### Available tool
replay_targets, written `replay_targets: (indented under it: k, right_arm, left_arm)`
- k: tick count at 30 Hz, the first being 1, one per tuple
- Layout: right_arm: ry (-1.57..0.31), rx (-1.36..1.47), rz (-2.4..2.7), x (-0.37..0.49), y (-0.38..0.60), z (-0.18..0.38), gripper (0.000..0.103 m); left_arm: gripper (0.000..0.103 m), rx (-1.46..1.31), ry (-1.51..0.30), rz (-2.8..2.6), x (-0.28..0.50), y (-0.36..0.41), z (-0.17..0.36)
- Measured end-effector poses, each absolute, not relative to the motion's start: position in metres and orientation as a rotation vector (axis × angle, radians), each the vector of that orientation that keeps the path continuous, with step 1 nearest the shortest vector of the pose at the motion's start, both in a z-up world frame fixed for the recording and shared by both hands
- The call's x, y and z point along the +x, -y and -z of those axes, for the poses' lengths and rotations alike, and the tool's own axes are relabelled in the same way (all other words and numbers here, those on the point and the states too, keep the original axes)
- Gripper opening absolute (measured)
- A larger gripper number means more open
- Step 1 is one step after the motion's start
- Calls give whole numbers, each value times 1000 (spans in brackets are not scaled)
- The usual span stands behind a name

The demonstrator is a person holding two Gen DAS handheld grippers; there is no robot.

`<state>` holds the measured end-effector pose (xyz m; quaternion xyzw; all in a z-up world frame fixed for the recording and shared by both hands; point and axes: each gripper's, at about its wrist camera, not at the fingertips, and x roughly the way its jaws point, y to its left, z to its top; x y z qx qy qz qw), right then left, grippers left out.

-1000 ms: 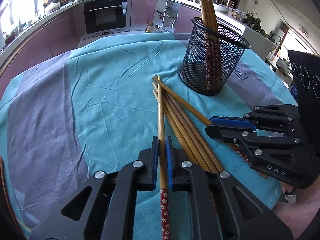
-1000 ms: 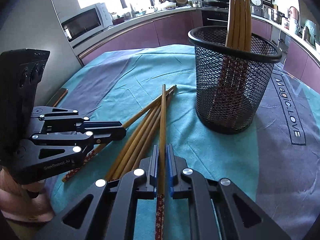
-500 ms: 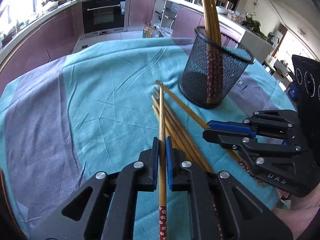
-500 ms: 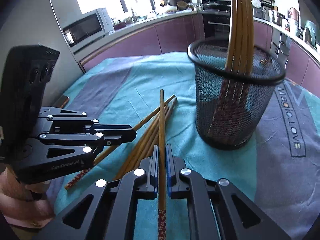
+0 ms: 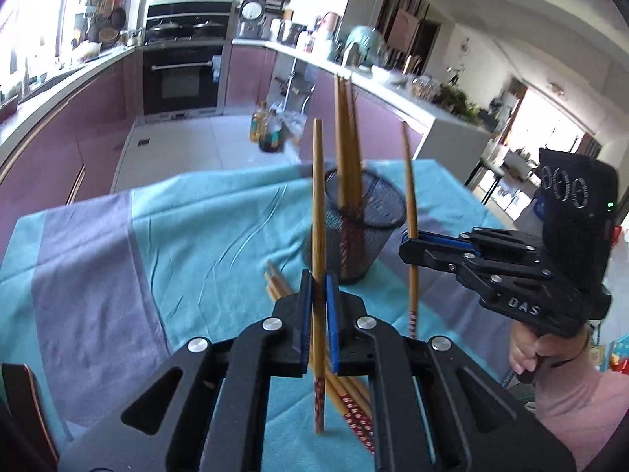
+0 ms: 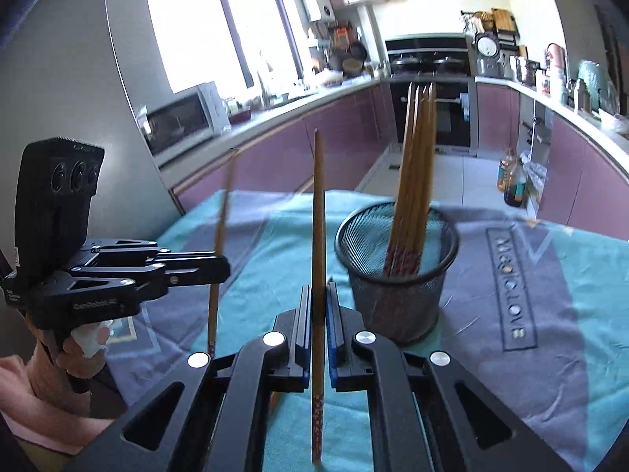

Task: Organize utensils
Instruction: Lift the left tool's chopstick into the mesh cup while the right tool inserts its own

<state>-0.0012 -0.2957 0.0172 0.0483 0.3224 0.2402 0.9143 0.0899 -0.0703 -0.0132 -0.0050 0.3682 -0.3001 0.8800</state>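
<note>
Lifted clear of the desk now: two chopsticks, flat among the loose pile a second ago, standing nearly upright in the middle of both frames, patterned red ends down and tapered tips up. Means one pick-up done on each side at once, with the carry to the mesh holder (image 5: 363, 232) apparently next.

Left tool (image 5: 319, 314), lower centre of the left wrist view, pressed together on the left chopstick (image 5: 317, 204), blue pads pinching the shaft a little above the patterned end. Same tool seen at left of the right wrist view (image 6: 220, 269), gripping its stick crosswise.

Right tool (image 6: 319, 314), lower centre of its own view, likewise clamped tight on the right chopstick (image 6: 317, 228); seen at right in the left wrist view (image 5: 409, 247), stick (image 5: 411, 228) passing through the tip of the closed fingers. Nothing else touched by either tool.

Mesh holder in mid-frame just beyond the raised sticks, already carrying a bundle of chopsticks (image 6: 414, 165) leaning against its rim. Remaining loose chopsticks (image 5: 346, 393) lying on the teal and grey tablecloth (image 5: 196, 244), partly hidden beneath the left tool. Judging by that pile, roughly midway through the job, several sticks left to collect. Likely need next: tilting each held stick over the rim, patterned end first, without knocking the bundle already inside.
</note>
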Motion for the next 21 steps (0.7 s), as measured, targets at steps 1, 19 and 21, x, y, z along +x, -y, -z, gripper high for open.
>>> replay_targets:
  k: [1, 19, 21]
  right_arm:
    - [-651, 102, -491, -1, 299, -21, 6]
    - [-447, 98, -456, 14, 323, -98, 6]
    - [-432, 97, -446, 18, 325, -102, 6]
  left_arm:
    - [7, -14, -758, 631, 90, 70, 9]
    - [7, -56, -546, 694, 97, 86, -85]
    - [7, -57, -526, 693, 100, 90, -95]
